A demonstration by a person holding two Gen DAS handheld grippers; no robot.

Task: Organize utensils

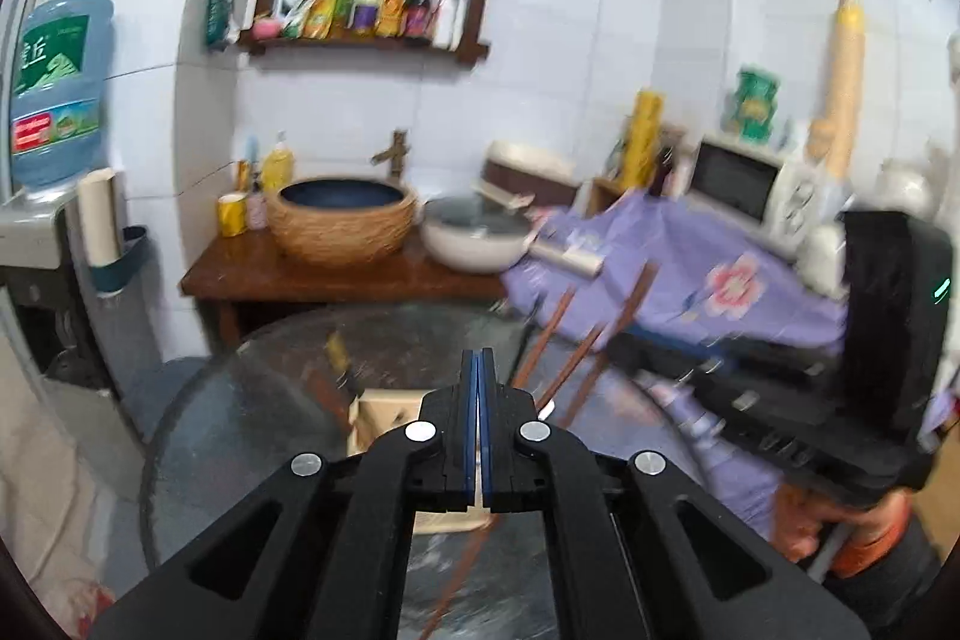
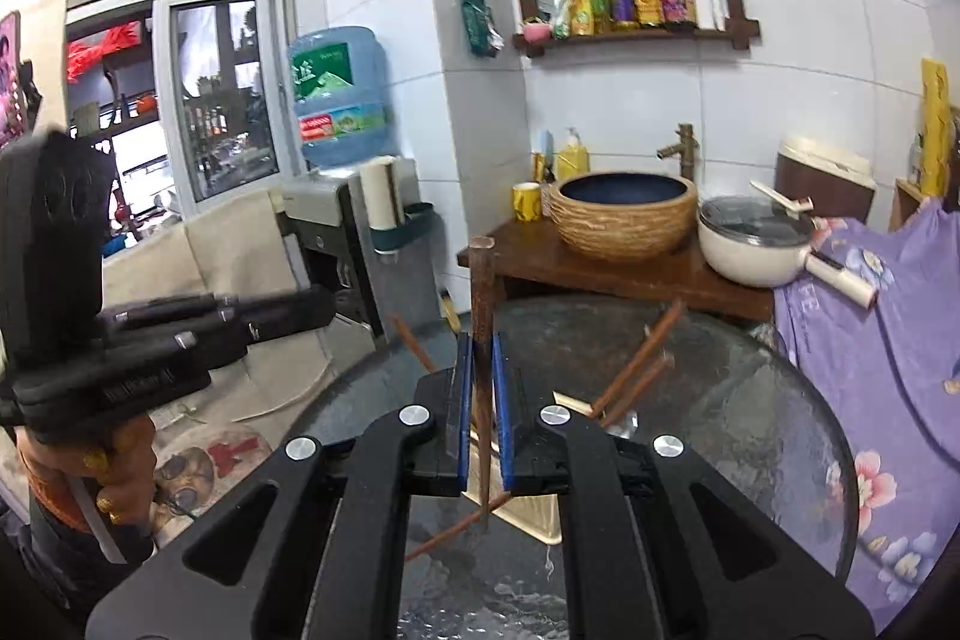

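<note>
My right gripper (image 2: 480,340) is shut on a brown wooden chopstick (image 2: 482,292) that stands upright between its blue pads above the round glass table (image 2: 750,400). Its body shows at the right of the left wrist view (image 1: 798,388). Several brown chopsticks (image 2: 636,370) stand tilted in a pale wooden holder (image 2: 528,514) below my grippers; the chopsticks (image 1: 558,334) and the holder (image 1: 384,412) also show in the left wrist view. Another chopstick (image 2: 450,529) lies on the glass. My left gripper (image 1: 479,358) is shut and empty above the holder, and shows at the left of the right wrist view (image 2: 240,316).
A wooden counter (image 2: 600,274) behind the table carries a woven basin (image 2: 624,214) and a white lidded pot (image 2: 756,244). A purple flowered cloth (image 2: 870,340) hangs at the right. A water dispenser (image 2: 342,196) stands at the left. A microwave (image 1: 744,184) sits at the far right.
</note>
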